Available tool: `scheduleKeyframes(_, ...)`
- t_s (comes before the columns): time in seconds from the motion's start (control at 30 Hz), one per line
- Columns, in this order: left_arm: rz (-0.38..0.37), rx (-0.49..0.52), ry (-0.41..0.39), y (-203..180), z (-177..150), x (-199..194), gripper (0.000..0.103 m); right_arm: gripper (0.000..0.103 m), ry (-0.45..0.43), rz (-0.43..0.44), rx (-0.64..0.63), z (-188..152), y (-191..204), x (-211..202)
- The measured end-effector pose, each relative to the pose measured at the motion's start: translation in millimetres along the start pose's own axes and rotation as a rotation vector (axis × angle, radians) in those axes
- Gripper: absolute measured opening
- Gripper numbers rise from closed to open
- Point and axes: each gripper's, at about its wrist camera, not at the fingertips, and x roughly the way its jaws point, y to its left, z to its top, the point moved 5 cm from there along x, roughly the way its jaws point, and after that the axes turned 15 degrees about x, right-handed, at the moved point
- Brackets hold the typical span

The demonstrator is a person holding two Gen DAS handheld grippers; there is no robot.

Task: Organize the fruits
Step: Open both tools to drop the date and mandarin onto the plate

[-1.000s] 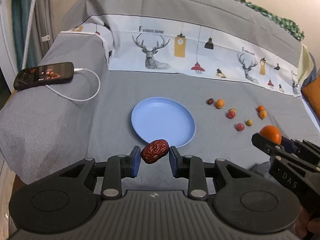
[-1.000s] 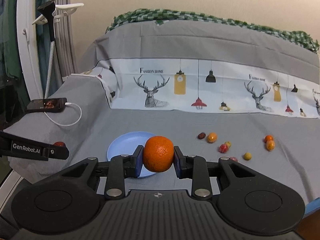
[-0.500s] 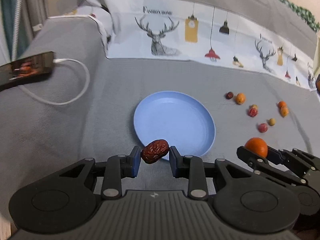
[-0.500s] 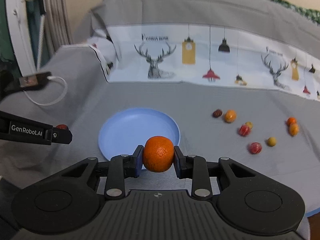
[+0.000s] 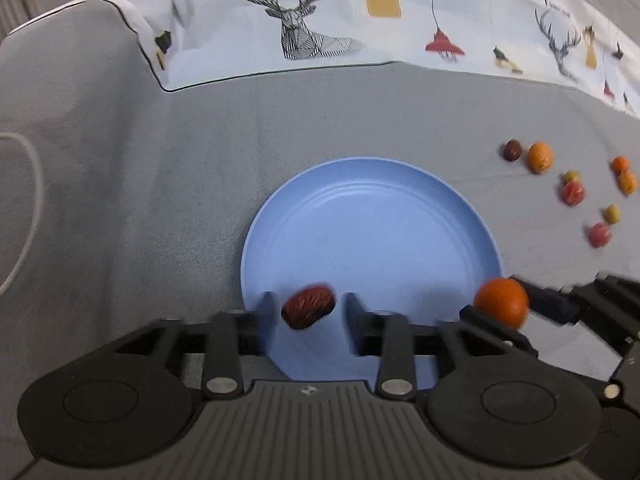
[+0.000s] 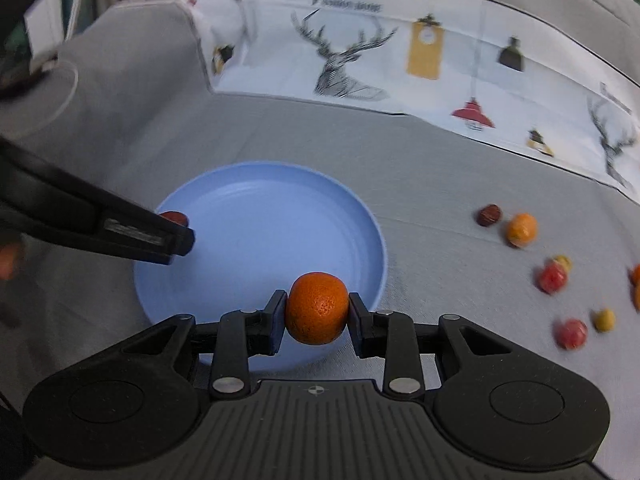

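A grey woven cloth [image 5: 160, 184] is covering the work surface, with a white printed panel of deer heads and hanging lamps [image 5: 320, 28] lying along its far edge at twelve o'clock. A round, shallow light-blue plastic plate [image 5: 376, 216] is sitting at the centre of the cloth, its bare floor showing nothing resting on it. The left gripper [image 5: 307, 312] is hovering over the plate's six o'clock rim; its jaws are standing slightly spread, with gaps showing on either side of a wrinkled dark-red date [image 5: 308, 307] between them. The right gripper [image 6: 317, 310] is pinching a round, pitted orange mandarin [image 6: 317, 307] over the plate's near right rim. Small loose fruits [image 5: 572, 194], red, orange and yellow, are lying scattered at three o'clock, well apart from the plate.
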Motion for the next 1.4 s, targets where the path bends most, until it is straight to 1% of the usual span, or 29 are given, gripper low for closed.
scheduleKeyframes(0.03, 0.015, 0.009, -0.006, 1, 1, -1, 0.089, 0.044, -0.007, -0.012, -0.005, 1, 1, 2)
scheduleKeyframes(0.07, 0.036, 0.024, -0.017, 1, 1, -5, 0.102, 0.058, -0.014, -0.020, -0.008, 3, 1, 1)
scheduleKeyframes(0.1, 0.057, 0.041, -0.041, 2, 1, -13, 0.103, 0.072, -0.019, -0.022, -0.010, 5, 1, -2)
scheduleKeyframes(0.13, 0.081, 0.052, -0.064, 3, -1, -23, 0.102, 0.078, -0.025, -0.024, -0.006, 5, 1, -7)
scheduleKeyframes(0.17, 0.102, 0.056, -0.068, 5, -5, -32, 0.103, 0.083, -0.032, -0.027, 0.005, 5, -1, -16)
scheduleKeyframes(0.2, 0.116, 0.046, -0.059, 7, -10, -41, 0.103, 0.087, -0.033, -0.022, 0.020, 3, -3, -27)
scheduleKeyframes(0.27, 0.115, 0.002, -0.041, 11, -26, -59, 0.103, 0.092, -0.012, 0.005, 0.048, -6, -5, -48)
scheduleKeyframes(0.37, 0.081, -0.101, 0.004, 13, -62, -91, 0.103, 0.094, 0.033, 0.036, 0.081, -28, -7, -82)
scheduleKeyframes(0.43, 0.069, -0.143, 0.031, 8, -84, -109, 0.103, 0.096, 0.041, 0.046, 0.101, -42, -10, -105)
scheduleKeyframes(0.53, 0.091, -0.177, 0.055, 2, -113, -132, 0.103, 0.099, 0.001, 0.043, 0.097, -53, -10, -132)
scheduleKeyframes(0.6, 0.116, -0.170, 0.065, -2, -124, -144, 0.103, 0.099, -0.044, 0.018, 0.102, -54, -12, -148)
scheduleKeyframes(0.67, 0.130, -0.173, 0.040, -4, -129, -158, 0.103, 0.099, -0.092, 0.015, 0.115, -53, -14, -163)
scheduleKeyframes(0.77, 0.149, -0.176, -0.034, -8, -132, -186, 0.103, 0.100, -0.158, 0.013, 0.113, -58, -15, -188)
scheduleKeyframes(0.97, 0.169, -0.112, -0.121, -34, -134, -225, 0.103, 0.102, -0.271, 0.027, 0.094, -68, -13, -232)
scheduleKeyframes(1.07, 0.183, -0.100, -0.143, -43, -136, -237, 0.103, 0.102, -0.307, 0.035, 0.102, -72, -14, -248)
scheduleKeyframes(1.23, 0.209, -0.112, -0.193, -47, -139, -259, 0.103, 0.102, -0.355, 0.051, 0.099, -75, -14, -269)
scheduleKeyframes(1.4, 0.216, -0.110, -0.220, -50, -142, -271, 0.103, 0.102, -0.382, 0.065, 0.081, -78, -10, -279)
